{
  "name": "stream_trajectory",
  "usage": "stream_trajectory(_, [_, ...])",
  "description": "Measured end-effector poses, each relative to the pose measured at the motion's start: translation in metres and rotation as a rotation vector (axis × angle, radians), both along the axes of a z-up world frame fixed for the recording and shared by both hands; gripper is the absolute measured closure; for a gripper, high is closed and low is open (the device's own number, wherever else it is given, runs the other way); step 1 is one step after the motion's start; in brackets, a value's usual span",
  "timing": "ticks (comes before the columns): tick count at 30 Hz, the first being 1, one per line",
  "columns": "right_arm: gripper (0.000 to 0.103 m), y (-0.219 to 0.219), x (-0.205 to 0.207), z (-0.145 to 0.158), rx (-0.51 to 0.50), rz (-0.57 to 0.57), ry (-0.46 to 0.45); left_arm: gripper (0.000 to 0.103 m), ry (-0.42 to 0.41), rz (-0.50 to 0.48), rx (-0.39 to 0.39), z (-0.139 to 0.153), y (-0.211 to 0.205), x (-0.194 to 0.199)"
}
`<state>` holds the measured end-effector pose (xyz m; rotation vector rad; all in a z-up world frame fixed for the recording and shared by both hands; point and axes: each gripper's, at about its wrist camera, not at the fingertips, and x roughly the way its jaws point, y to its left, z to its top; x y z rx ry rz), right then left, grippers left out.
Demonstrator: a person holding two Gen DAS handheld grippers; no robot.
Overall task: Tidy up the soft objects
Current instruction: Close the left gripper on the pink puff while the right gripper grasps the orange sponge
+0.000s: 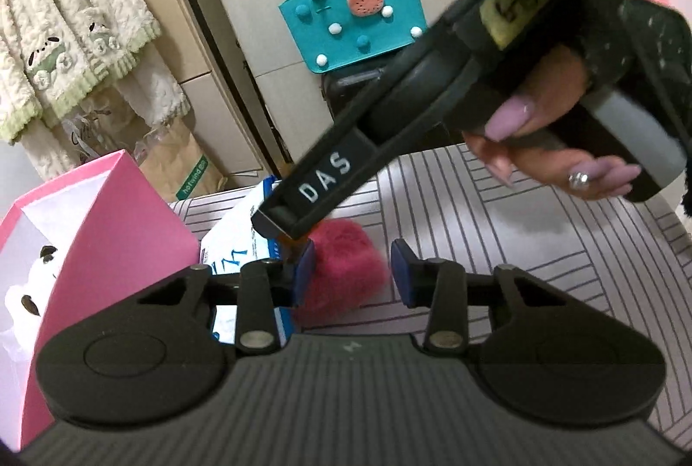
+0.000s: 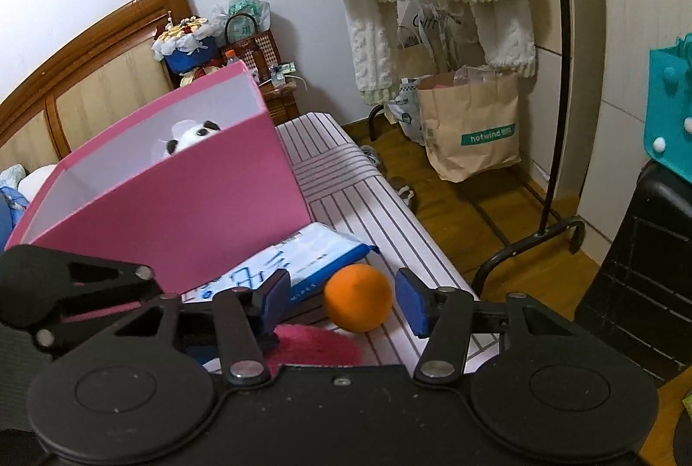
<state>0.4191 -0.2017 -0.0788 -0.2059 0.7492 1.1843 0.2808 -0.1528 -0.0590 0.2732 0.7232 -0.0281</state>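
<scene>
A fluffy magenta pom-pom (image 1: 341,271) lies on the striped bed cover, between the blue pads of my left gripper (image 1: 352,271). The left pad brushes its fur and the right pad stands clear, so the jaws are open. In the right wrist view an orange ball (image 2: 358,297) sits on the cover between the pads of my right gripper (image 2: 344,299), with a gap on each side. The pom-pom (image 2: 311,345) shows just below that gripper's left finger. A pink box (image 2: 173,198) holds a panda plush (image 2: 190,135).
A blue-and-white wipes pack (image 2: 298,263) lies against the pink box. The right tool's black housing (image 1: 328,172) and a hand (image 1: 558,159) cross above the pom-pom. The bed edge (image 2: 432,250) drops to a wooden floor with a paper bag (image 2: 471,129), a clothes rack and a teal bag (image 1: 350,20).
</scene>
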Motion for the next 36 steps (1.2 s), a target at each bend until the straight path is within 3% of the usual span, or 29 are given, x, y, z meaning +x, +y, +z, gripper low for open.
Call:
stream_trajectory(4, [0.044,-0.005,0.007,-0.006,0.044,0.005,0.036,0.062,0.006,0.018,-0.013,-0.004,0.003,0.002])
stream_trajectory(11, [0.064,-0.014,0.007,-0.013,0.054,0.001,0.043,0.061,0.012,0.045,-0.041,-0.007,0.016,0.006])
stream_trajectory(20, [0.064,-0.01,0.008,-0.017,0.066,-0.014,0.048,0.061,-0.001,0.081,-0.04,-0.013,0.019,0.013])
stream_trajectory(24, [0.066,-0.018,-0.001,-0.018,0.071,-0.045,0.047,0.068,-0.002,0.098,-0.061,-0.014,0.022,0.014])
stream_trajectory(36, [0.067,-0.037,-0.027,-0.013,0.084,-0.141,0.102,0.075,0.0,-0.018,-0.154,-0.005,0.025,-0.012])
